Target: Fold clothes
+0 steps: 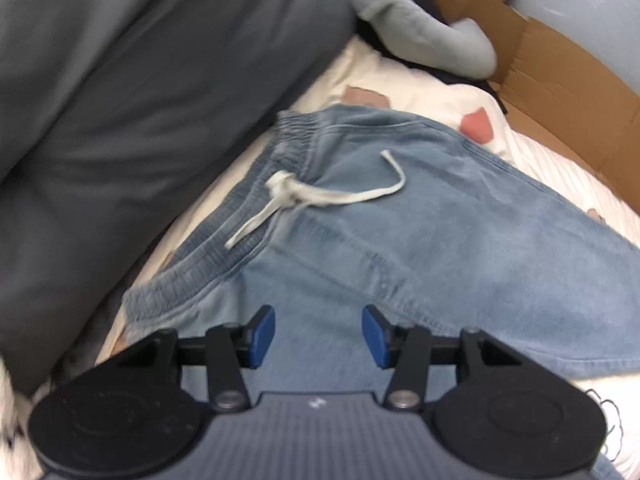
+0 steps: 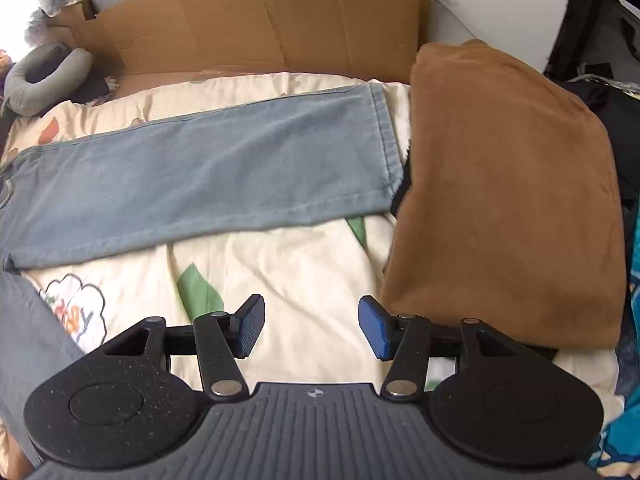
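Observation:
Light blue denim trousers [image 1: 420,240] lie flat on a cream printed bedsheet [image 1: 360,76]. Their elastic waistband with a white drawstring [image 1: 296,196] shows in the left wrist view. The legs [image 2: 208,168] stretch rightward in the right wrist view, with the hem near a brown folded garment [image 2: 508,192]. My left gripper [image 1: 318,334] hangs open above the trousers just below the waistband, nothing between its blue pads. My right gripper [image 2: 312,328] stands open over bare sheet [image 2: 296,264], below the trouser leg and beside the brown garment's corner.
A dark grey garment or cushion [image 1: 140,100] fills the upper left of the left wrist view. A grey neck pillow [image 2: 44,76] and flattened cardboard [image 2: 280,20] line the far edge of the bed. Grey cloth [image 2: 24,340] lies at the lower left in the right wrist view.

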`<act>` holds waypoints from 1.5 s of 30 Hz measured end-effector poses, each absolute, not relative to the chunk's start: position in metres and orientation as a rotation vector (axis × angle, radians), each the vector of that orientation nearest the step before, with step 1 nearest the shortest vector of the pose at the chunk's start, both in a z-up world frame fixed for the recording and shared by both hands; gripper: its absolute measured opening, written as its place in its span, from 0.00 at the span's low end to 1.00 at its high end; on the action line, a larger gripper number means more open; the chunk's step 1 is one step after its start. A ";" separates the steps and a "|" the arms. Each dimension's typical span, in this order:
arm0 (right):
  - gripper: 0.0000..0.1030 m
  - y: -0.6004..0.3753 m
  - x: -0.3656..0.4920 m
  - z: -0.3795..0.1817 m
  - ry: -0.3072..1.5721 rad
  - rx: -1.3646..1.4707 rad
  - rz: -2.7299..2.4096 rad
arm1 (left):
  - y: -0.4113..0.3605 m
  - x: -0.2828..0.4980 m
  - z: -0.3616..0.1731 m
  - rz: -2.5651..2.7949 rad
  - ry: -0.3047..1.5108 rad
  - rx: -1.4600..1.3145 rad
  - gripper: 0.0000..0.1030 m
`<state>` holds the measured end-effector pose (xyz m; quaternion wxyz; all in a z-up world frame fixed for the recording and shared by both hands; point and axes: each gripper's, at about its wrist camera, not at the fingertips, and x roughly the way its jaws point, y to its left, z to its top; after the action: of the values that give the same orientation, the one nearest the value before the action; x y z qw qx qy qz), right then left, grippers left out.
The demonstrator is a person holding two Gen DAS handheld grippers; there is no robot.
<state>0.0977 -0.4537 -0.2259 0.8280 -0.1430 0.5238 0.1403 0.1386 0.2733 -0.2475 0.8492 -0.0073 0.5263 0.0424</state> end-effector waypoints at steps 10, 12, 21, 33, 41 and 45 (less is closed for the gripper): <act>0.58 -0.489 0.041 -0.227 1.161 -0.229 0.308 | 0.302 0.082 -0.242 0.145 1.112 -0.054 0.47; 0.58 -0.495 0.027 -0.228 1.179 -0.221 0.308 | 0.311 0.073 -0.247 0.147 1.131 -0.082 0.44; 0.58 -0.516 -0.018 -0.234 1.256 -0.184 0.289 | 0.345 0.043 -0.277 0.225 1.185 -0.137 0.26; 0.58 -0.541 -0.065 -0.246 1.398 -0.137 0.229 | 0.369 -0.001 -0.335 0.285 1.246 -0.447 0.27; 0.58 -0.558 -0.075 -0.247 1.453 -0.113 0.184 | 0.372 -0.019 -0.360 0.334 1.206 -0.639 0.29; 0.58 -0.563 -0.077 -0.249 1.491 -0.101 0.188 | 0.374 -0.021 -0.366 0.363 1.143 -0.715 0.33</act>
<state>-0.0773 -0.5631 -0.2494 0.7295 -0.0458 0.6771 0.0855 -0.0211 0.3738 -0.3658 0.7662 -0.3290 0.5261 0.1673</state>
